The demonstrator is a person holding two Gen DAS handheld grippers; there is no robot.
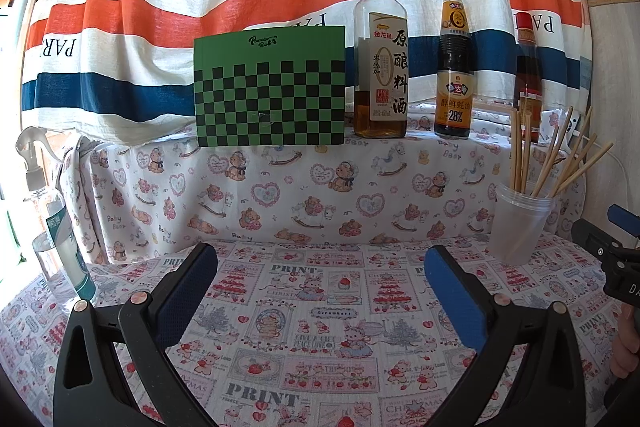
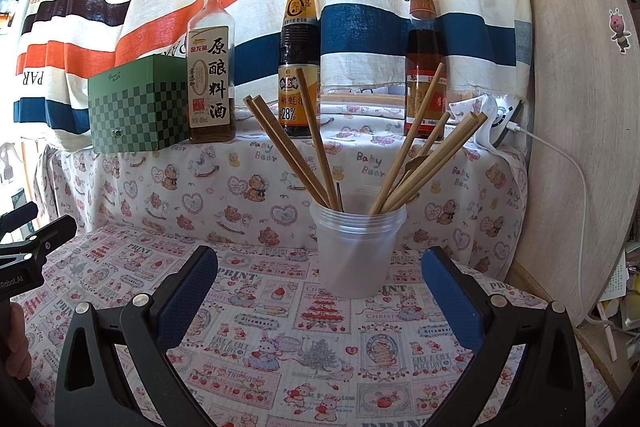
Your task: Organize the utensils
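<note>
Right wrist view: the right hand-held gripper [image 2: 319, 269] hangs low over the surface [image 2: 260, 331], which is covered in a strawberry-and-rabbit print cloth, its blue-padded fingers [image 2: 188, 291] spread wide and grasping nothing. Just ahead, between the finger lines, stands a translucent plastic cup [image 2: 356, 247] holding wooden chopsticks [image 2: 288, 147] that fan out to both sides; a spoon [image 2: 416, 163] also shows among them. Behind, on a raised ledge draped in bear-print fabric, stand a green checkered box [image 2: 136, 111], a cooking wine bottle [image 2: 211, 67], an oyster sauce bottle [image 2: 299, 59] and a red-capped bottle [image 2: 425, 67]. From the left wrist view, the left hand-held gripper [image 1: 320, 273] is likewise released and empty above bare cloth, with the cup well off to its right and a spray bottle [image 1: 52, 227] at the left edge.
</note>
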